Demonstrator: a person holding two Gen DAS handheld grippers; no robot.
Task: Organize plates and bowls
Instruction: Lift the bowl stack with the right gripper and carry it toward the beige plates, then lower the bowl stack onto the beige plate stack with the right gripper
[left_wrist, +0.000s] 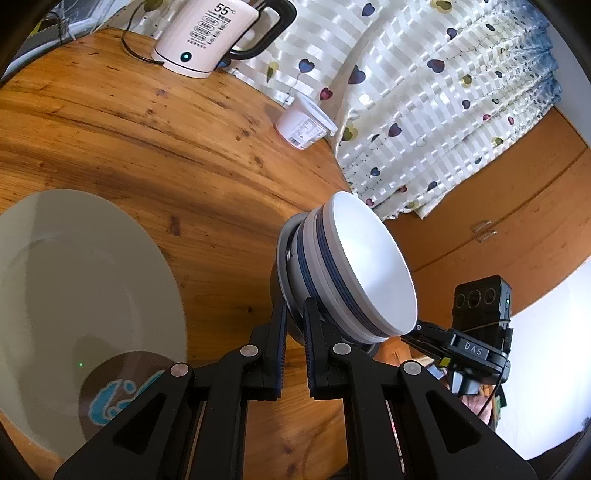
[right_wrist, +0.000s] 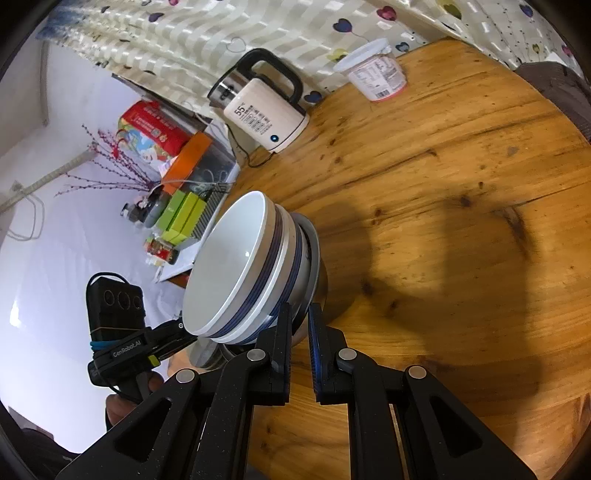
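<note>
Left hand-held gripper (left_wrist: 294, 317): jaws nearly together, clamped on the rim of the bottom metal bowl (left_wrist: 286, 258) in a bowl stack (left_wrist: 347, 266). Stack is right at the fingertips, extending up and right from them, tipped steeply so the top white bowl's (left_wrist: 369, 258) inside faces right in this view. Blue-banded white bowls are nested above the metal one.

Right hand-held gripper (right_wrist: 299, 321): also closed, pinching the opposite rim of the same stack (right_wrist: 251, 269). From this side the stack sits just ahead and left of the fingertips, opening facing left.

Stack hangs between the two grippers, above the table (left_wrist: 147, 140), near its edge. Can't tell whether the bottom still touches the wood.

Large grey plate (left_wrist: 74, 295) lies flat on the table left of the left gripper, apart from the stack, brown-and-blue emblem at its near side.

Far side of the table: kettle (left_wrist: 207, 33) and a lidded white tub (left_wrist: 304, 123), both well apart from the stack. Heart-print curtain (left_wrist: 424, 92) behind.
</note>
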